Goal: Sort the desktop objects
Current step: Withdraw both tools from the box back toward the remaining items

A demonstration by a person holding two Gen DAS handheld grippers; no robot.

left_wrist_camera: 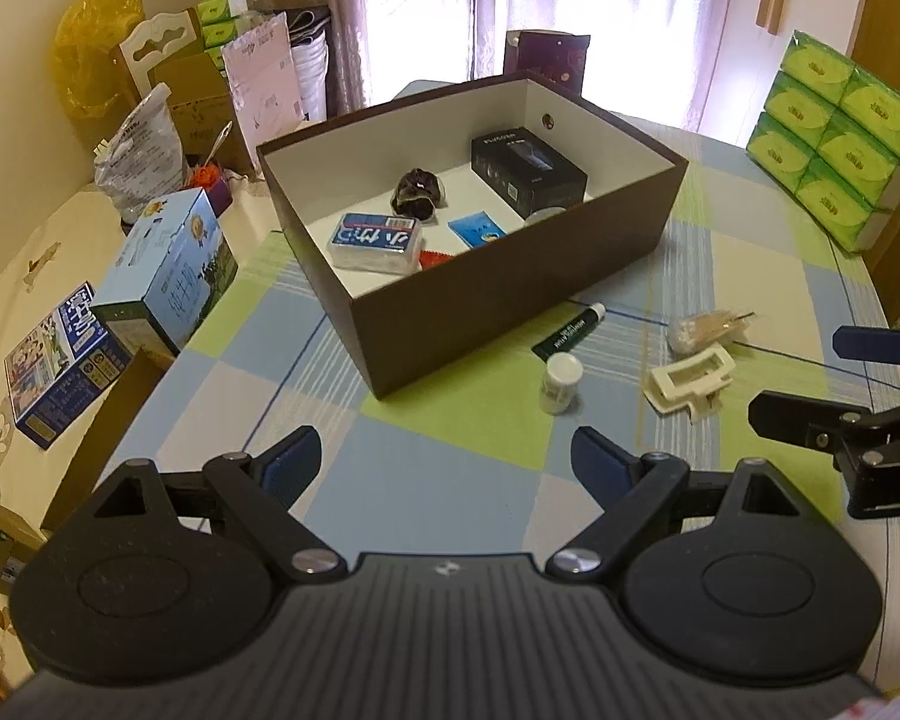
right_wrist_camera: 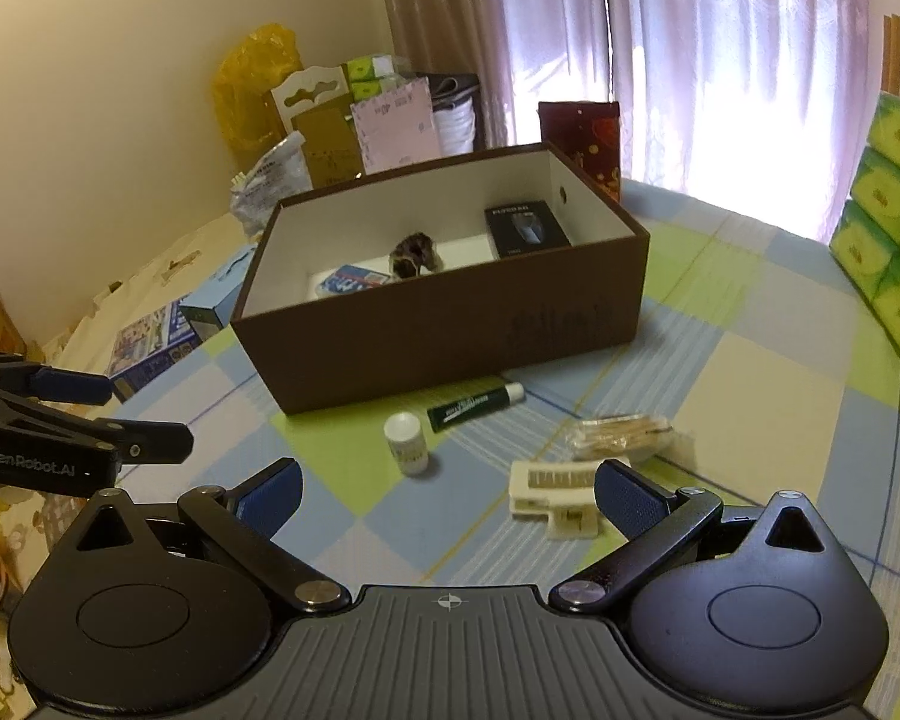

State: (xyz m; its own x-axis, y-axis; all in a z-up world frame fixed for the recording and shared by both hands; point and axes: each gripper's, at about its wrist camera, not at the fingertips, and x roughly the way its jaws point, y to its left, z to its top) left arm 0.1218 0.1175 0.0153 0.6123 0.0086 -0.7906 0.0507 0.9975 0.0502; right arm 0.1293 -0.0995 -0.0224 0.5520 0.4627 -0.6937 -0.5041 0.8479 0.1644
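Observation:
A brown open box (left_wrist_camera: 498, 300) (right_wrist_camera: 450, 330) stands on the checked table and holds a black carton (left_wrist_camera: 528, 171), a dark hair tie (left_wrist_camera: 417, 192), a blue tissue pack (left_wrist_camera: 375, 240) and a blue sachet (left_wrist_camera: 477, 229). In front of it lie a green tube (left_wrist_camera: 567, 330) (right_wrist_camera: 471, 405), a small white bottle (left_wrist_camera: 561, 383) (right_wrist_camera: 407, 435), a cream hair claw (left_wrist_camera: 690, 381) (right_wrist_camera: 555, 495) and a bag of cotton swabs (left_wrist_camera: 711, 327) (right_wrist_camera: 621, 435). My left gripper (left_wrist_camera: 447, 465) is open and empty above the table. My right gripper (right_wrist_camera: 447, 495) is open and empty, its right finger beside the claw.
Green tissue packs (left_wrist_camera: 834, 138) are stacked at the right edge. Blue cartons (left_wrist_camera: 168, 276) and a printed box (left_wrist_camera: 60, 360) lie left of the table, with bags and boxes behind. A dark red bag (right_wrist_camera: 582, 132) stands behind the box.

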